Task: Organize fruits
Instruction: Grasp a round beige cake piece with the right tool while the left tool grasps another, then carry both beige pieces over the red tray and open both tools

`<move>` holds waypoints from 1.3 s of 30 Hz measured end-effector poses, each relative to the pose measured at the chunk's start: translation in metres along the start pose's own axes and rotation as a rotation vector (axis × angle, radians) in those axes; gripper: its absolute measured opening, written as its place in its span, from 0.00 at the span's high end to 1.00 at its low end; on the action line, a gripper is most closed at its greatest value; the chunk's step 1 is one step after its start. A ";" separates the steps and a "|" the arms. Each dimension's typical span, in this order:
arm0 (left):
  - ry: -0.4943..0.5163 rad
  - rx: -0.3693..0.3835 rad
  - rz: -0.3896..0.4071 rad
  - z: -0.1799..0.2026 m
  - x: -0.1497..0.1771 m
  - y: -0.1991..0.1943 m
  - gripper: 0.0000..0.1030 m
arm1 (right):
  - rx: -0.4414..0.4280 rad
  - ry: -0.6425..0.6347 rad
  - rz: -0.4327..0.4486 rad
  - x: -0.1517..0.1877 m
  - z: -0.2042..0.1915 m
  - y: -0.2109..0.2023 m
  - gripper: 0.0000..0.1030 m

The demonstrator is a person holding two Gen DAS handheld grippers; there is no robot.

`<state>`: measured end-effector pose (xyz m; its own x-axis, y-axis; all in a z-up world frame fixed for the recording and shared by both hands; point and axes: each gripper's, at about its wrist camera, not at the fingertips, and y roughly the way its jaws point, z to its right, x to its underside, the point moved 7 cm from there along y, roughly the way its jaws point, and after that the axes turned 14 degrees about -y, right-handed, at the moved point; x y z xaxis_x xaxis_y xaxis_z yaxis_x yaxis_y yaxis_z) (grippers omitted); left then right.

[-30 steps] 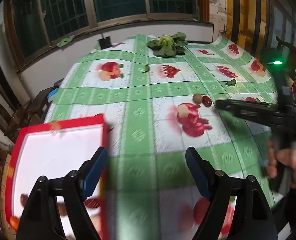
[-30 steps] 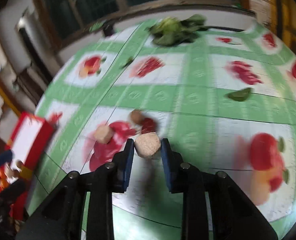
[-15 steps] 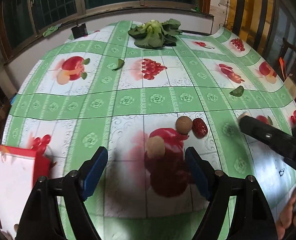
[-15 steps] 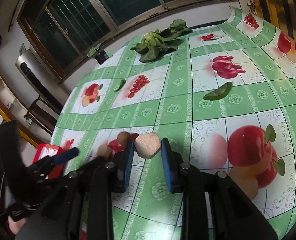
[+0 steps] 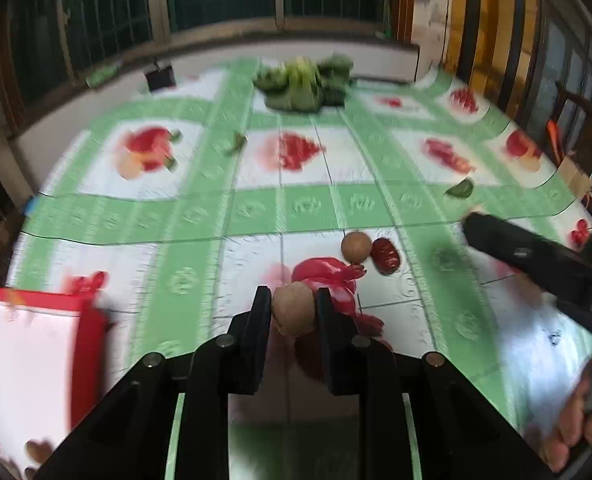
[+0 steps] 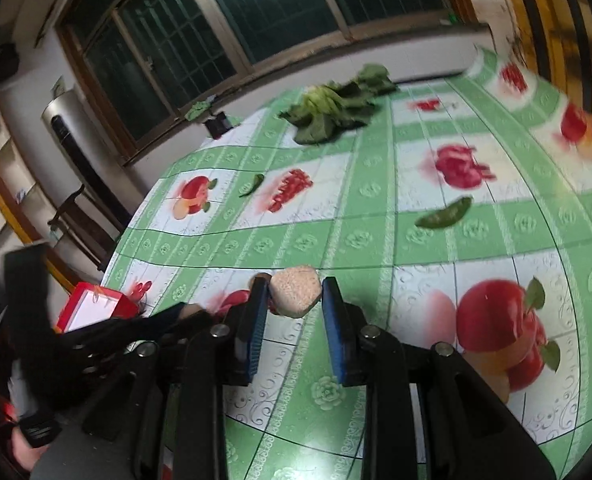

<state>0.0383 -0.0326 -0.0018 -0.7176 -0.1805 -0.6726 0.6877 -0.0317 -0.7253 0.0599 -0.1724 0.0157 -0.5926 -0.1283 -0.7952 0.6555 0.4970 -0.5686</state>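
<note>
My left gripper is shut on a round tan fruit just above the tablecloth. A second tan fruit and a red date lie beyond it to the right. My right gripper is shut on a pale tan fruit and holds it above the table; it shows as a dark arm in the left wrist view. The red-rimmed white tray sits at the left with a few fruits in its near corner; it also shows in the right wrist view.
A pile of leafy greens lies at the far end of the green fruit-print tablecloth. Loose green leaves lie on the cloth. A small dark object stands at the far edge. Chairs stand left and right.
My left gripper was open above the table and has now shut on the tan fruit that lay on the red print. My right gripper has kept hold of its fruit and lifted away.
</note>
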 end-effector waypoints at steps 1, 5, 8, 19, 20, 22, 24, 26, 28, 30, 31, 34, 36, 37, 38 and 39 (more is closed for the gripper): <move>0.003 -0.004 0.023 -0.002 0.000 -0.011 0.79 | -0.001 -0.013 0.008 -0.001 -0.003 0.000 0.71; 0.018 -0.034 0.127 -0.017 0.002 -0.064 0.79 | -0.003 -0.085 0.040 -0.004 -0.023 -0.007 0.71; 0.015 -0.068 0.190 -0.034 0.005 -0.095 0.79 | -0.040 -0.131 0.053 -0.002 -0.051 -0.014 0.71; -0.095 -0.150 0.269 -0.114 0.016 -0.146 0.79 | -0.190 -0.296 0.051 0.018 -0.176 -0.021 0.71; -0.107 -0.157 0.272 -0.122 0.017 -0.148 0.79 | -0.201 -0.318 0.049 0.018 -0.188 -0.021 0.71; -0.127 -0.174 0.278 -0.136 0.019 -0.151 0.79 | -0.214 -0.353 0.041 0.021 -0.207 -0.018 0.71; -0.146 -0.188 0.278 -0.149 0.022 -0.152 0.79 | -0.231 -0.379 0.024 0.025 -0.223 -0.014 0.71; -0.172 -0.198 0.271 -0.164 0.027 -0.152 0.79 | -0.247 -0.398 0.005 0.031 -0.236 -0.010 0.71; -0.190 -0.209 0.264 -0.174 0.032 -0.151 0.79 | -0.255 -0.424 -0.011 0.037 -0.249 -0.005 0.71; -0.206 -0.225 0.260 -0.186 0.037 -0.150 0.79 | -0.263 -0.442 -0.024 0.042 -0.260 0.000 0.71; -0.214 -0.229 0.257 -0.190 0.039 -0.149 0.79 | -0.268 -0.450 -0.030 0.044 -0.265 0.002 0.71; -0.242 -0.250 0.253 -0.208 0.044 -0.149 0.79 | -0.277 -0.473 -0.041 0.050 -0.277 0.005 0.71; -0.259 -0.264 0.252 -0.219 0.047 -0.150 0.79 | -0.284 -0.485 -0.044 0.052 -0.284 0.006 0.71; -0.266 -0.269 0.252 -0.223 0.048 -0.151 0.79 | -0.283 -0.494 -0.045 0.053 -0.287 0.007 0.71; -0.276 -0.276 0.253 -0.229 0.050 -0.152 0.79 | -0.281 -0.499 -0.045 0.053 -0.289 0.007 0.71; -0.282 -0.281 0.254 -0.234 0.051 -0.152 0.79 | -0.280 -0.503 -0.046 0.054 -0.290 0.008 0.71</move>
<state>-0.1283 0.1930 0.0403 -0.4458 -0.4091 -0.7961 0.7534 0.3087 -0.5805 -0.1030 0.0737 0.0294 -0.2770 -0.5132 -0.8124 0.4452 0.6807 -0.5818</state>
